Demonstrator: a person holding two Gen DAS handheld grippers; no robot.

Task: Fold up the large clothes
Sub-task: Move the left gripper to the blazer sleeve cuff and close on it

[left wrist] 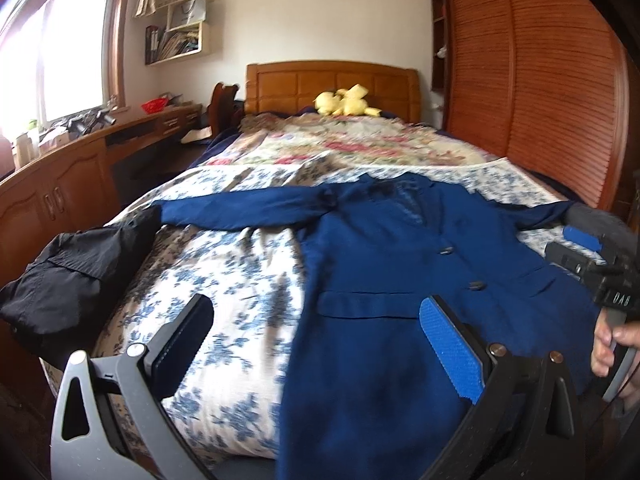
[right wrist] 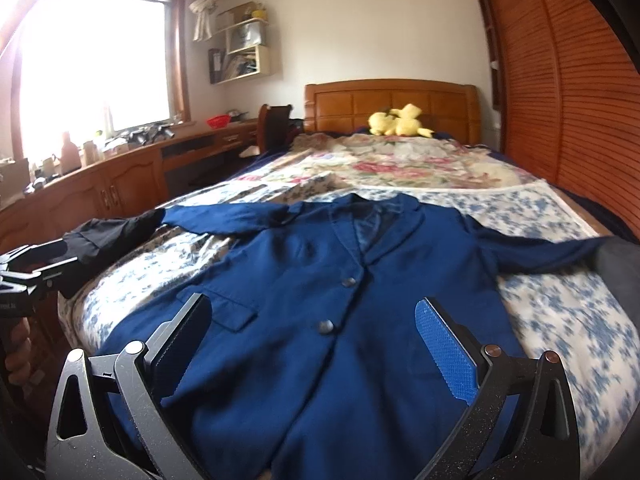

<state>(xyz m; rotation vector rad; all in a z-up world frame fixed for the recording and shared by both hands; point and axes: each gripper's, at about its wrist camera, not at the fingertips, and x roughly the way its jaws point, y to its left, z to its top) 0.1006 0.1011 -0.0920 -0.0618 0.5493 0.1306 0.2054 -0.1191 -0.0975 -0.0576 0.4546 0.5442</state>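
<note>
A: A bedroom: a bed [left wrist: 248, 264] under a blue-flowered cover, a wooden headboard [right wrist: 390, 104] at the far end, a louvred wardrobe [left wrist: 532, 80] on the right, a bright window [right wrist: 96, 56] on the left above a long wooden bench [right wrist: 120, 176].

B: And the garment?

A: A navy jacket [right wrist: 304, 280] lies front up on the bed, buttoned, collar toward the headboard, both sleeves spread out sideways. A black garment [left wrist: 68, 280] sits at the bed's left edge, touching the end of the jacket's left-hand sleeve.

B: What does each camera add?

A: The left wrist view shows the right gripper [left wrist: 580, 252] at its right border, with a hand [left wrist: 612, 340] on its handle. The right wrist view shows part of the left tool at its left border and fingers [right wrist: 18, 354] around the handle, but the jaws are out of frame there.

B: The jaws?

A: The left gripper [left wrist: 320, 344] has its jaws spread wide and empty, above the jacket's lower left side and the cover. The right gripper's [right wrist: 320, 344] jaws are equally wide apart, empty, over the jacket's lower front.

B: Anything unclear?

A: The hem is cut off below both frames. The right sleeve's cuff is hidden behind a dark blur. A yellow plush toy [right wrist: 400, 120] by the headboard is too soft to make out in detail.
</note>
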